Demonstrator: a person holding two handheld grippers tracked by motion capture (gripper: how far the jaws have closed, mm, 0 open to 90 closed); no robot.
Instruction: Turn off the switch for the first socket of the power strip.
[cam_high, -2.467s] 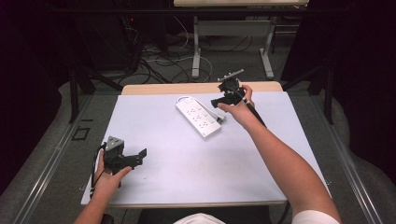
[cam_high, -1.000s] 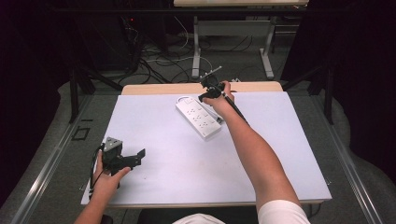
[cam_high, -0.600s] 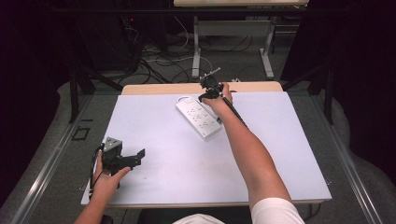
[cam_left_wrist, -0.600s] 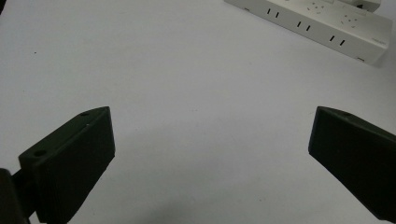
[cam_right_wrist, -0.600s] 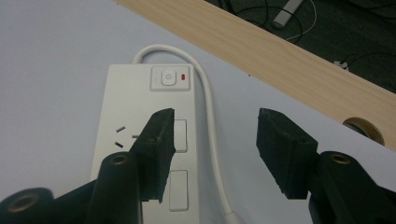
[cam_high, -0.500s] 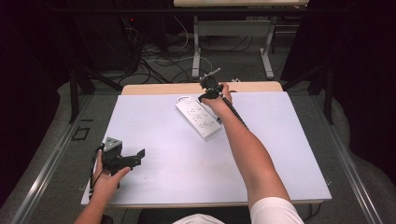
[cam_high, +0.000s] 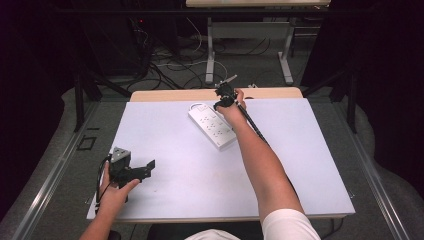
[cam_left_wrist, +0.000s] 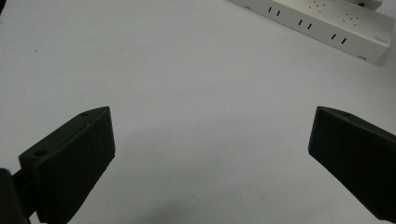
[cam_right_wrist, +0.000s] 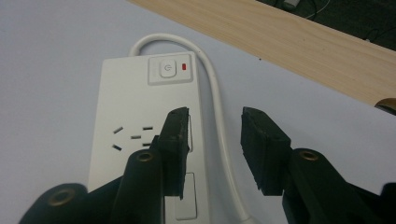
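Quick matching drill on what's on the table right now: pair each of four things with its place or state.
Things:
1. power strip
2. left gripper
3. right gripper
4. indicator light

Places or states:
A. red, beside the power button
B. jaws wide apart over bare table, near the front left corner
C. white, lying at an angle near the far edge of the table
D. jaws just been closing, astride the strip's edge and its cord

Pairs: 1-C, 2-B, 3-D, 4-A
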